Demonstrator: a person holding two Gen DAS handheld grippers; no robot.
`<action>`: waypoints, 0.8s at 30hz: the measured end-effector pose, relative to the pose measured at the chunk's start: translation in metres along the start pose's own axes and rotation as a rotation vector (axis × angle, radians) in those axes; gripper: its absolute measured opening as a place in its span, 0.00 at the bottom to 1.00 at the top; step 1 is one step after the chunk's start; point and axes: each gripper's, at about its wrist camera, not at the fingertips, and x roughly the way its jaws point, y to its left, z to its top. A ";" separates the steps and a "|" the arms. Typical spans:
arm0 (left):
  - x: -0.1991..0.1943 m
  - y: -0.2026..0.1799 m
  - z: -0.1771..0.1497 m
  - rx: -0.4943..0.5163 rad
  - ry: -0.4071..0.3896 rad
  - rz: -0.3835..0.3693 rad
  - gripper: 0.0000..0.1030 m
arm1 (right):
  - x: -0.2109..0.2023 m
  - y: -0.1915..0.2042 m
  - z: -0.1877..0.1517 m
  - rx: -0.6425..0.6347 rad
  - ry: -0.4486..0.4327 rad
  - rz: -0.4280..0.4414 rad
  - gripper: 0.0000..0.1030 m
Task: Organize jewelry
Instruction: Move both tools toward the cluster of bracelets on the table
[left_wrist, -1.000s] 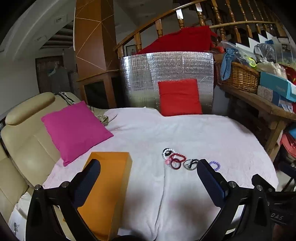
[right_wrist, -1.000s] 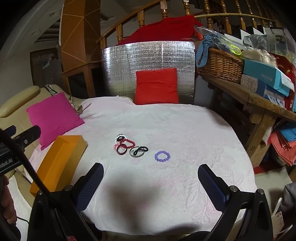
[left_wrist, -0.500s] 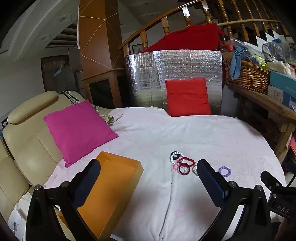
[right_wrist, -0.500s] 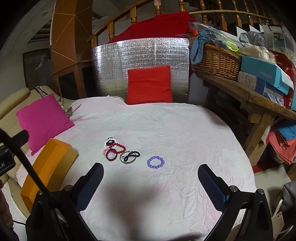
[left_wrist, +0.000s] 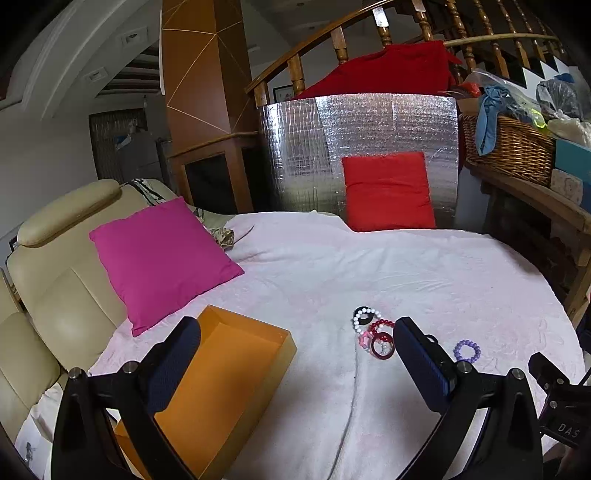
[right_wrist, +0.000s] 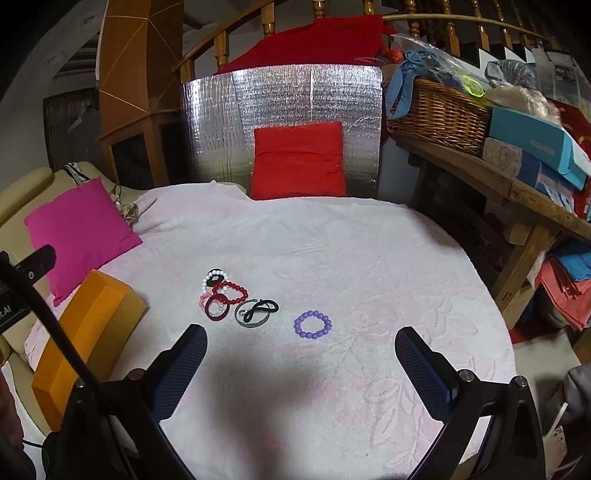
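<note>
Both tongs hung released and empty above the surface (right_wrist: 369, 258), which was draped in a pale pink blanket. Left tongs (left_wrist: 295, 354) over the near edge of the open orange box (left_wrist: 236, 369); right tongs (right_wrist: 301, 363) just short of the purple bead bracelet (right_wrist: 313, 324).

Handling, judged: bracelets light, limp on elastic, round beads likely to roll or slip from a shallow pinch. Best taken across one side of the loop, blanket yielding beneath.

Purple bracelet lay flat, alone, a little apart to the right of the cluster (right_wrist: 225, 295): white bead ring, red bead strand, dark red bangle, pink piece, grey ring with black band (right_wrist: 256, 312), touching and partly overlapping. Box near left, well apart from the cluster, nothing seen inside.
</note>
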 end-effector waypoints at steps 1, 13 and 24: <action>0.002 0.000 0.000 -0.002 0.001 0.002 1.00 | 0.002 0.000 0.000 0.000 0.002 -0.001 1.00; 0.042 -0.010 -0.001 0.010 0.033 0.033 1.00 | 0.044 0.000 0.007 0.009 0.034 0.003 1.00; 0.116 -0.026 -0.012 -0.010 0.033 -0.004 1.00 | 0.104 -0.025 0.010 0.078 0.055 0.054 1.00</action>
